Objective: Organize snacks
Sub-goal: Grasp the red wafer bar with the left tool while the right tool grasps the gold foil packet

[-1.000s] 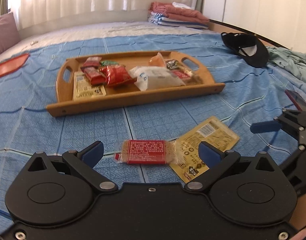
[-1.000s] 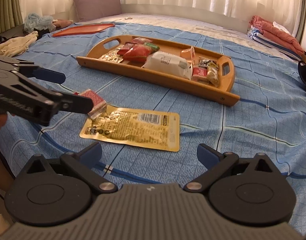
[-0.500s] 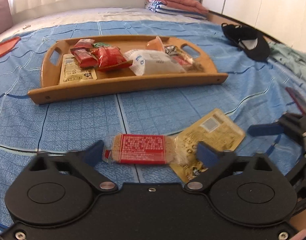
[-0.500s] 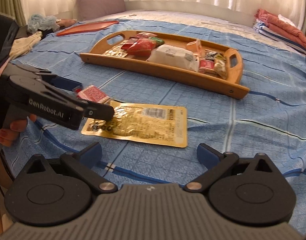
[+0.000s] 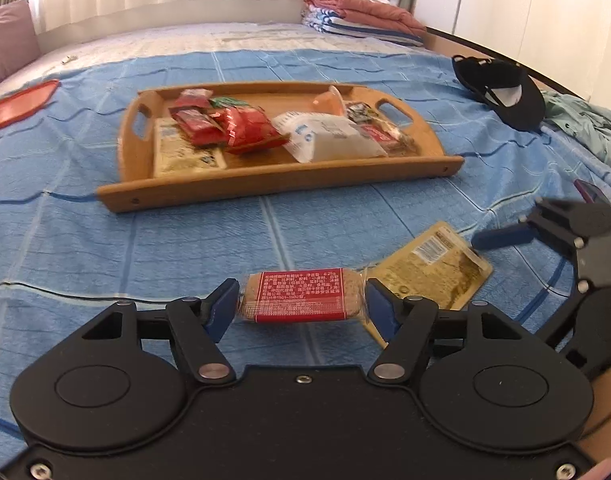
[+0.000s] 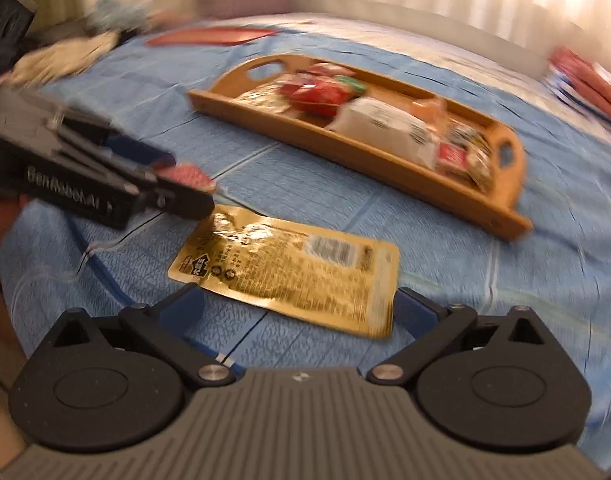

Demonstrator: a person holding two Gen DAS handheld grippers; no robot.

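Observation:
A red-labelled biscuit bar (image 5: 301,297) sits between the blue fingertips of my left gripper (image 5: 303,306), whose jaws have closed onto its ends. A flat gold snack pouch (image 5: 429,268) lies on the blue bedspread just right of it. In the right wrist view the gold pouch (image 6: 289,268) lies in front of my open right gripper (image 6: 299,304), between its fingertips. The left gripper (image 6: 105,184) shows at left there, holding the red bar (image 6: 189,176). The wooden tray (image 5: 265,184) with several snack packets stands further back.
A black cap (image 5: 501,88) and green clothes (image 5: 585,128) lie at the right. Folded blankets (image 5: 357,12) lie at the back. A red flat tray (image 5: 17,100) and a pillow (image 5: 5,40) are at the left.
My left gripper has moved onto the red bar and its fingers have closed on it. My right gripper has moved closer to the gold pouch; its view is blurred with motion.

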